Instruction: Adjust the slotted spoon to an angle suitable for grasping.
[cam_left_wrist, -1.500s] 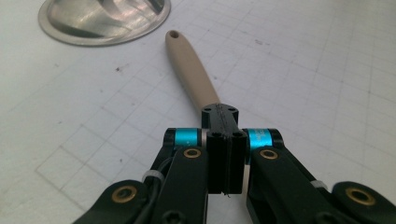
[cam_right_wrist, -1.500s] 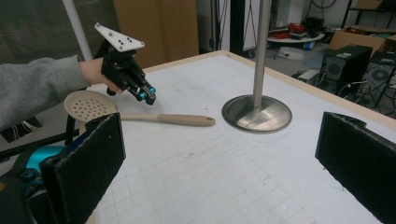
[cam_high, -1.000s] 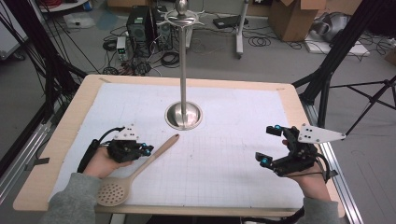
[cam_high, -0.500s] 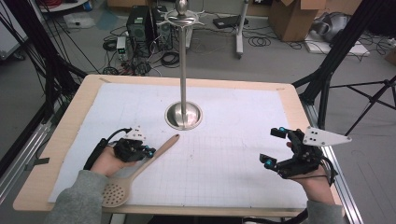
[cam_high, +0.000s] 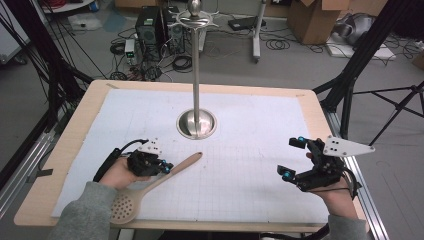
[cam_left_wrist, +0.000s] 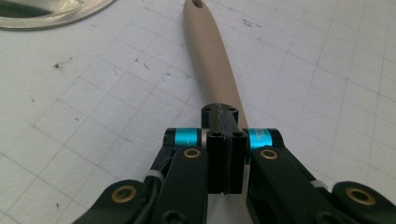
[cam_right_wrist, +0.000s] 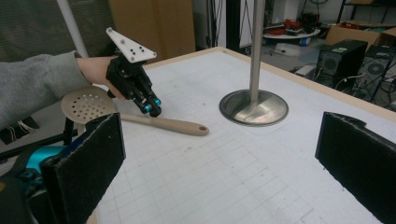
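A beige slotted spoon (cam_high: 175, 170) lies diagonally on the white grid mat (cam_high: 240, 150), its perforated head at the front left edge. My left gripper (cam_high: 165, 166) is shut, jaws pressed together, with its tips right over the middle of the handle (cam_left_wrist: 208, 51); nothing sits between the jaws. In the right gripper view the left gripper (cam_right_wrist: 152, 108) points down onto the spoon (cam_right_wrist: 168, 125). My right gripper (cam_high: 292, 157) rests near the table's right edge, open wide with nothing between its pads (cam_right_wrist: 88, 158).
A steel pole on a round base (cam_high: 196, 123) stands at the table's middle back, also seen as the stand base (cam_right_wrist: 253, 108). The wooden table border (cam_high: 65, 150) frames the mat. Computers, cables and tripod legs sit on the floor beyond.
My left gripper has shifted slightly right and settled over the spoon's handle. The handle's tip has slid a little to the right. The right gripper has stayed put.
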